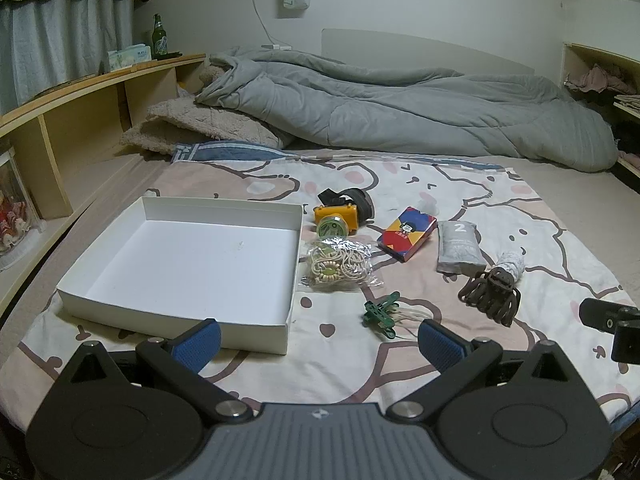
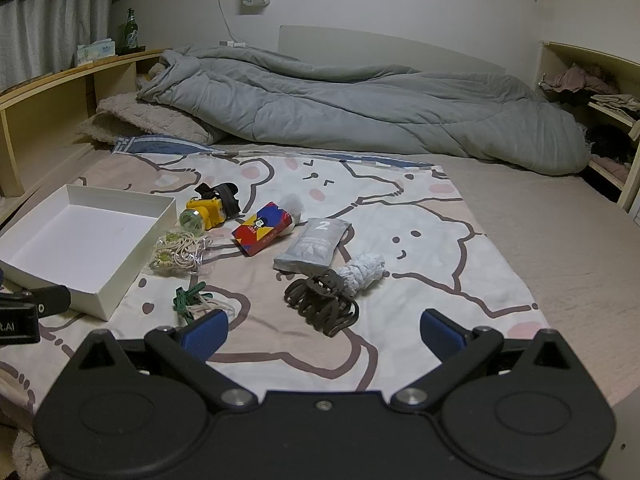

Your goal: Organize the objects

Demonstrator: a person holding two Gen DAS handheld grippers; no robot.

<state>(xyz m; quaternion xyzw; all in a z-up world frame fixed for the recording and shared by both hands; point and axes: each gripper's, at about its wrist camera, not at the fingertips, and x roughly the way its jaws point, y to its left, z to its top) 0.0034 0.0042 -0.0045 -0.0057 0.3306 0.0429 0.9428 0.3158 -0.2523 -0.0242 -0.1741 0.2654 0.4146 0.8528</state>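
Observation:
An empty white box (image 1: 100,296) (image 2: 120,296) lies on the cartoon-print sheet (image 1: 540,248). To its right lie a yellow headlamp (image 1: 338,216) (image 2: 204,212), a bag of beaded cord (image 1: 338,266) (image 2: 180,254), a green clip (image 1: 380,312) (image 2: 188,298), a colourful card box (image 1: 406,234) (image 2: 262,228), a grey pouch (image 1: 460,246) (image 2: 316,244), a brown claw hair clip (image 1: 492,294) (image 2: 322,304) and a white wad (image 1: 510,264) (image 2: 364,270). My left gripper (image 1: 318,340) is open and empty before the box corner. My right gripper (image 2: 324,334) is open and empty just before the hair clip.
A rumpled grey duvet (image 1: 400,104) and a beige pillow (image 1: 192,124) lie across the far bed. A wooden shelf (image 1: 80,92) runs along the left with a green bottle (image 1: 159,36). Another shelf with clothes (image 2: 592,88) stands at the right.

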